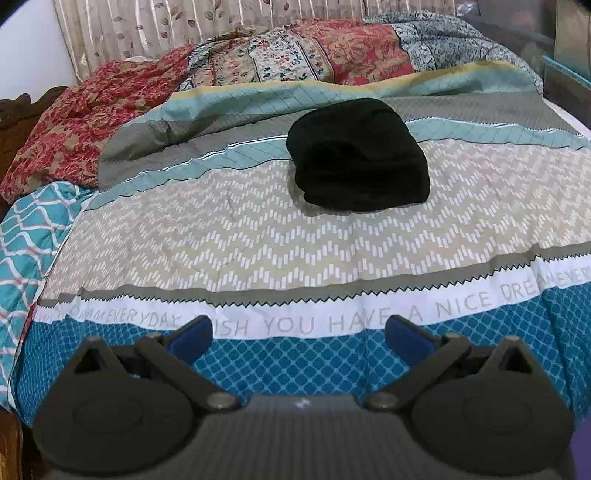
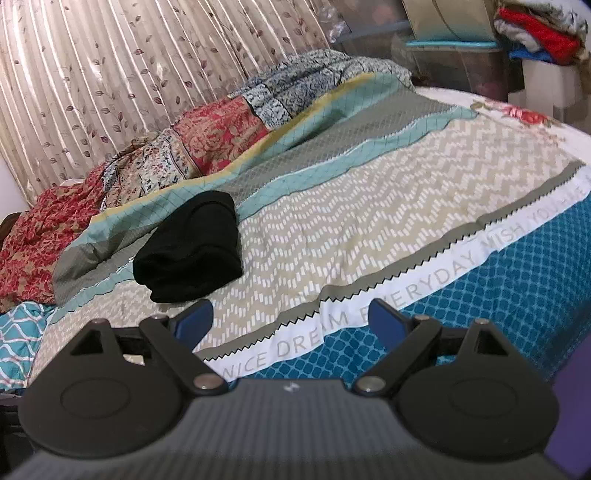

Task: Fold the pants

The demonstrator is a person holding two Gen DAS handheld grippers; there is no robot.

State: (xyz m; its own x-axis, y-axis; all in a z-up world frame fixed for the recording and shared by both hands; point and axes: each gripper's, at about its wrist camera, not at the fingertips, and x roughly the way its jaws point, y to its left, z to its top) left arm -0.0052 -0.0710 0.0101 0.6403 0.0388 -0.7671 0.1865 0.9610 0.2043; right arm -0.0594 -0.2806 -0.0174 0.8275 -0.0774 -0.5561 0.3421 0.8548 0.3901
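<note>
Black pants (image 1: 356, 155) lie folded in a compact bundle on the patterned bedspread (image 1: 258, 236), in the middle of the bed. They also show in the right wrist view (image 2: 192, 245), left of centre. My left gripper (image 1: 298, 334) is open and empty, held back over the bed's near blue edge, well short of the pants. My right gripper (image 2: 291, 319) is open and empty too, above the near edge, to the right of the pants and apart from them.
A red floral and patchwork quilt (image 1: 110, 110) is bunched along the far side under a leaf-print curtain (image 2: 129, 74). Plastic storage bins (image 2: 454, 62) and stacked clothes (image 2: 543, 33) stand past the bed's right end. A teal wave-print cloth (image 1: 26, 229) hangs at the left.
</note>
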